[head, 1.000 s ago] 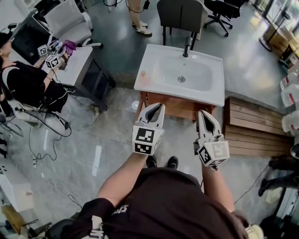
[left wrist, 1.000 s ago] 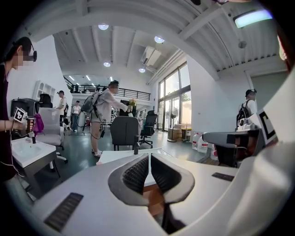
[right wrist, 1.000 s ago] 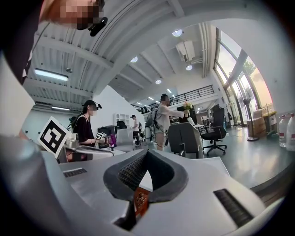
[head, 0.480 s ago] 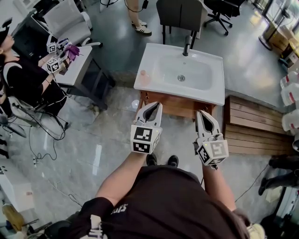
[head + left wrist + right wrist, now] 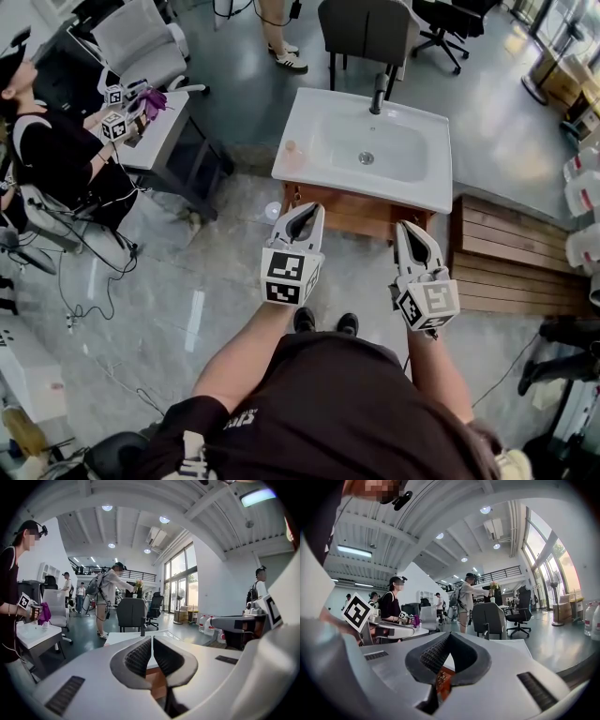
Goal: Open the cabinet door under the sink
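A white sink sits on a brown wooden cabinet, whose front faces me. Both grippers are held side by side in front of it, short of the wood. My left gripper points at the cabinet's left part, jaws shut and empty. My right gripper points at its right part, also shut and empty. In the left gripper view the left gripper has its ribbed pads together, with the sink top beyond and cabinet wood below. The right gripper view shows the right gripper shut above cabinet wood.
A slatted wooden platform lies right of the cabinet, with water jugs beyond it. A grey chair stands behind the sink. A seated person is at a white side table on the left. Cables trail across the floor.
Both grippers stay almost where they were, shut. The person at the left table has shifted the marker cubes they hold.
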Motion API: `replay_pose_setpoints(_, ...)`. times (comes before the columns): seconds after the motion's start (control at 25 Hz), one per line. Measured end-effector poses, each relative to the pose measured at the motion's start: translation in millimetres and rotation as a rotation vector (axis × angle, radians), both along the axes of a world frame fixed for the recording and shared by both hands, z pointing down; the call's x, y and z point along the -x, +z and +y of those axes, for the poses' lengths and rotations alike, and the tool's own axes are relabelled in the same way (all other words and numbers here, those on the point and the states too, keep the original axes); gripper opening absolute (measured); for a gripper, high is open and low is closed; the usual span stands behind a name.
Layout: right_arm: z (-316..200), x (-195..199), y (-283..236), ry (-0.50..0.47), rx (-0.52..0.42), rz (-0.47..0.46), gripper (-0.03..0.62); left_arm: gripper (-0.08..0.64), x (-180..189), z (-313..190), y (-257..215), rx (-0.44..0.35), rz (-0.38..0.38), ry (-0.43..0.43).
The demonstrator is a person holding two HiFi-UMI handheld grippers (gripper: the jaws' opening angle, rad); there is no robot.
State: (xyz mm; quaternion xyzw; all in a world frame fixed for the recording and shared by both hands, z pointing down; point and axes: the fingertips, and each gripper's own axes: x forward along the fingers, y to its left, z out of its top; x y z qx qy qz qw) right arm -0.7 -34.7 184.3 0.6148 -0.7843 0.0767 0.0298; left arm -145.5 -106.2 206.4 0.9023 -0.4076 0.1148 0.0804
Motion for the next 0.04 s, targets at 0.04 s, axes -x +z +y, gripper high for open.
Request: replay_pose_setpoints(0.04, 0.8, -0.1, 0.1, 0.001, -0.002, 0.0, 0.011, 0.028, 0.7, 1.1, 1.0, 0.002, -0.001, -0.001)
